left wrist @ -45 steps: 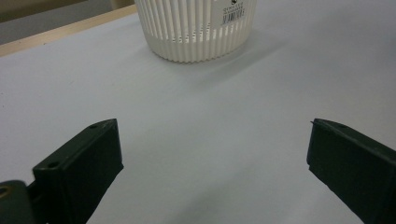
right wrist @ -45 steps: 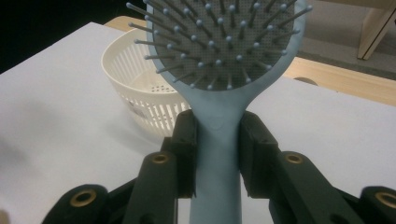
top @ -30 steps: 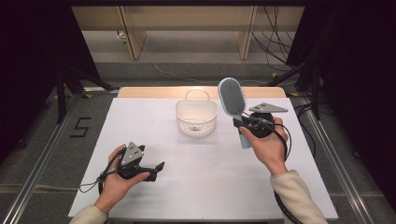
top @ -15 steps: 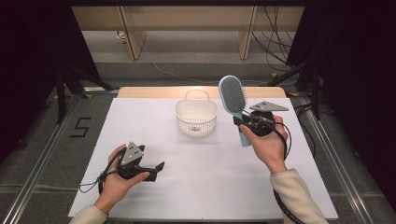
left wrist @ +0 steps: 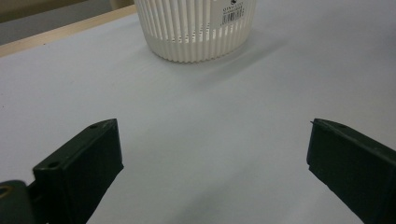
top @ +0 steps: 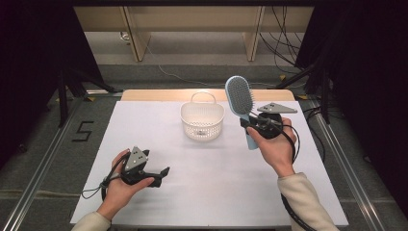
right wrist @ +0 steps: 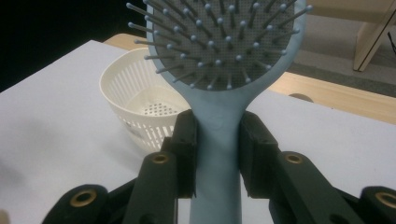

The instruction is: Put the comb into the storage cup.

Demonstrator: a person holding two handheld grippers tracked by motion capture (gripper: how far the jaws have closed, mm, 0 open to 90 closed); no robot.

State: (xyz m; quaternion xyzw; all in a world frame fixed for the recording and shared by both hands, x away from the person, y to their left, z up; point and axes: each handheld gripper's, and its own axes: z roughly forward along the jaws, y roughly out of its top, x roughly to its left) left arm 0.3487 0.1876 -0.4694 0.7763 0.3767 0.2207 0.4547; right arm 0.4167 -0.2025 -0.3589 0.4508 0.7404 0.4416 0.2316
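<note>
Nothing has moved: right gripper [top: 248,123] clamps the hairbrush [top: 239,98], left gripper [top: 162,174] wide; basket [top: 202,120] label unreadable.

White basket [top: 202,121] at table [top: 216,192] centre-rear, handle up. Right gripper [top: 251,124] just right of basket, clamped on pale-blue hairbrush [top: 240,103] handle, head raised. Left gripper [top: 161,175] near-left of basket, low over table, holding nothing.

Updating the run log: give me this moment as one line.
right gripper: shut on hairbrush, upright | left gripper: open, nothing between | basket: holds nothing
</note>
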